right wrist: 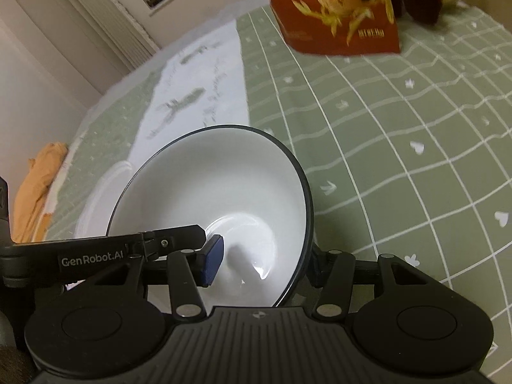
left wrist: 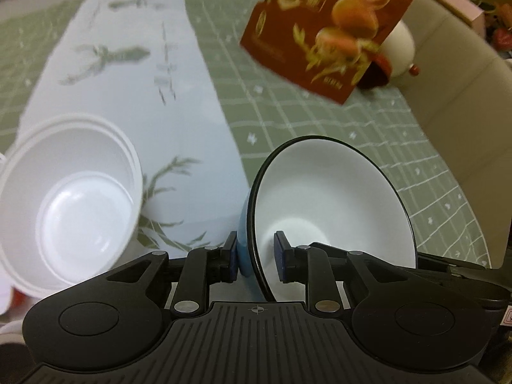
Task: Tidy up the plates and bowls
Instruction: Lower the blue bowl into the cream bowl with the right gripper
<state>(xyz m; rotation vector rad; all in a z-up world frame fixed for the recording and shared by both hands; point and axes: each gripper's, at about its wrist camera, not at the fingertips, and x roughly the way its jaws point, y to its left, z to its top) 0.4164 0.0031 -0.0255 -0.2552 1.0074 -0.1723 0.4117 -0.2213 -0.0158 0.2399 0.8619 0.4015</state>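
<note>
Both grippers clamp one bowl [left wrist: 332, 211] by its rim: left gripper [left wrist: 256, 257] on one wall, right gripper [right wrist: 256, 265] opposite, its outer finger hidden. It hangs tilted above the table's [left wrist: 352, 118] near edge. Glazed, stiff, probably slippery and breakable; rim grips suit it.

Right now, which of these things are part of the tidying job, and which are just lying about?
Part of the job:
dark-rimmed bowl, clamped at its wall by the left gripper
white plastic bowl

Lying about:
red snack box
orange cloth
white runner
</note>
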